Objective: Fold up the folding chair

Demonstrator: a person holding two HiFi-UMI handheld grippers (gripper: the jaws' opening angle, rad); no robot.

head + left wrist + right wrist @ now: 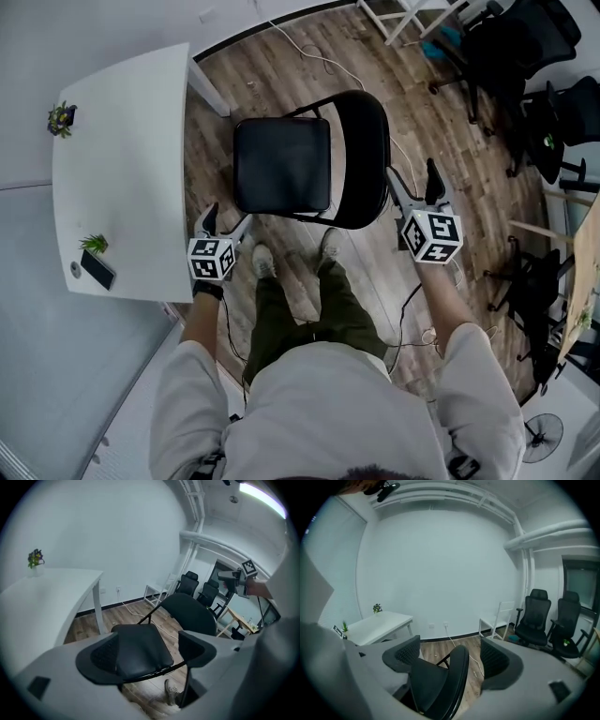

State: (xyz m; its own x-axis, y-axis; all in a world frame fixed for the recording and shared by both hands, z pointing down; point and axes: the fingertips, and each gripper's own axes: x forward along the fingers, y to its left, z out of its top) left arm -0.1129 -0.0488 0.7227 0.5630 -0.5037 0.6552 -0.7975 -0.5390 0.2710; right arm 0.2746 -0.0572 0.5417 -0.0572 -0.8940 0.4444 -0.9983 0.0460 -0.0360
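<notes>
A black folding chair (300, 167) stands unfolded on the wood floor, seat flat, backrest (367, 155) toward the right. My left gripper (223, 223) hangs open by the seat's near left corner, holding nothing. My right gripper (412, 186) is open just right of the backrest, apart from it. In the left gripper view the seat (140, 649) shows between the open jaws of the left gripper (149, 653). The right gripper view has the backrest edge (457, 684) between the jaws of the right gripper (449, 660), which touch nothing.
A white table (122, 178) with a small plant (62, 118) and a phone (97, 269) stands left of the chair. A cable (328, 61) runs across the floor behind it. Black office chairs (530, 56) crowd the right. The person's feet (262, 261) are just in front of the seat.
</notes>
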